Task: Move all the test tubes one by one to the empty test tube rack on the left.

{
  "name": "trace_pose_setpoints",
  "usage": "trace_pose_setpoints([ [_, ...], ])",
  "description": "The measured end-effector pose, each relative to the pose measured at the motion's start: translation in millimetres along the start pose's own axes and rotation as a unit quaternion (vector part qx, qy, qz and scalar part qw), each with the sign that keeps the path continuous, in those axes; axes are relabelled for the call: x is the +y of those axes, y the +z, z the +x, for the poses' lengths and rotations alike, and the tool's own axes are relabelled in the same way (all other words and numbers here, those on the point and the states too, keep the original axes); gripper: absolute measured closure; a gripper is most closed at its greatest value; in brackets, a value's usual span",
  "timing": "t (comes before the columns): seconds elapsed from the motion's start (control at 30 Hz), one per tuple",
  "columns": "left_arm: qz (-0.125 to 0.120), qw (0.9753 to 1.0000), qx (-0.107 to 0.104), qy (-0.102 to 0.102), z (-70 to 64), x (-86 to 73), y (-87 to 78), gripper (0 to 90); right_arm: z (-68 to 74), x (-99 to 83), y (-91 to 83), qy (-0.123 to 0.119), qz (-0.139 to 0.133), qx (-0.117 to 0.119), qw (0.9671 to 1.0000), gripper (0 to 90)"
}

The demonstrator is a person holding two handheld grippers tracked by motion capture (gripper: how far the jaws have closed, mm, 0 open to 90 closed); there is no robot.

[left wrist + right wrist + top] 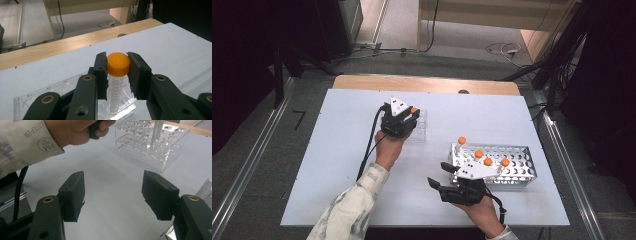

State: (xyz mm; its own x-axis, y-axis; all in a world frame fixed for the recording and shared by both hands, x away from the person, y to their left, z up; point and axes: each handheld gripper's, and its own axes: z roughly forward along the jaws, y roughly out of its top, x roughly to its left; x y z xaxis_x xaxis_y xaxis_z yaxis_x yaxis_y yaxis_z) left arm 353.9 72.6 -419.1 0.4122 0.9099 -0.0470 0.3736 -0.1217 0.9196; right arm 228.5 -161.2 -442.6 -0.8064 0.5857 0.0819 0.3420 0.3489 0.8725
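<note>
Tube [116, 85] with an orange cap [118, 64]: held upright in the left claw [117, 75], whose two black jaws press against the cap from either side. The tube body is clear with printed graduation marks, and its lower end stands inside the clear plastic rack [37, 100] at the corner nearest the claw. Red labels A1 and A2 are printed along the rack's top edge. In the high view the left claw [404, 121] sits over the clear rack [420, 125] near the middle of the white surface [337, 150], with the orange cap [414, 110] visible at its tip.

Right claw [113, 195]: jaws spread wide apart with nothing between them, hovering over bare surface. Its view looks toward the clear rack [150, 147] and the person's left hand [75, 132], with a patterned sleeve [22, 145] behind it. In the high view the right claw [442, 175] lies just beside the near left corner of a metal rack [522, 167], which stands at the right of the surface, well apart from the clear rack. Four orange-capped tubes [483, 157] stand in the metal rack along its left and near side.
</note>
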Motion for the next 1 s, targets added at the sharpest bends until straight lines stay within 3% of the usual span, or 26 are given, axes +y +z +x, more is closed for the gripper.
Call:
trace_pose_setpoints([
  [0.43,0.012,0.9999,-0.001,0.001,-1.5,-7.6,3.2,68.5,0.4,-0.4,0.8,0.0,0.003,0.0,1.0,33.6],
  [0.53,0.016,0.9999,-0.005,-0.002,-0.3,-7.8,3.5,61.4,0.3,-0.6,1.0,0.0,0.003,0.0,1.0,33.6],
  [0.7,0.014,0.9998,-0.012,-0.008,0.1,-7.0,0.7,57.6,0.8,-0.7,1.2,-0.001,0.003,0.0,1.0,33.6],
  [0.9,0.01,0.9998,-0.012,-0.012,-5.3,-6.4,-10.6,31.9,1.4,-1.3,-4.1,0.001,-0.003,0.0,1.0,33.7],
  [1.0,0.003,0.9997,-0.019,-0.017,-7.0,-6.4,-20.3,28.3,1.7,-1.5,-7.4,0.003,-0.006,0.0,1.0,33.7],
])
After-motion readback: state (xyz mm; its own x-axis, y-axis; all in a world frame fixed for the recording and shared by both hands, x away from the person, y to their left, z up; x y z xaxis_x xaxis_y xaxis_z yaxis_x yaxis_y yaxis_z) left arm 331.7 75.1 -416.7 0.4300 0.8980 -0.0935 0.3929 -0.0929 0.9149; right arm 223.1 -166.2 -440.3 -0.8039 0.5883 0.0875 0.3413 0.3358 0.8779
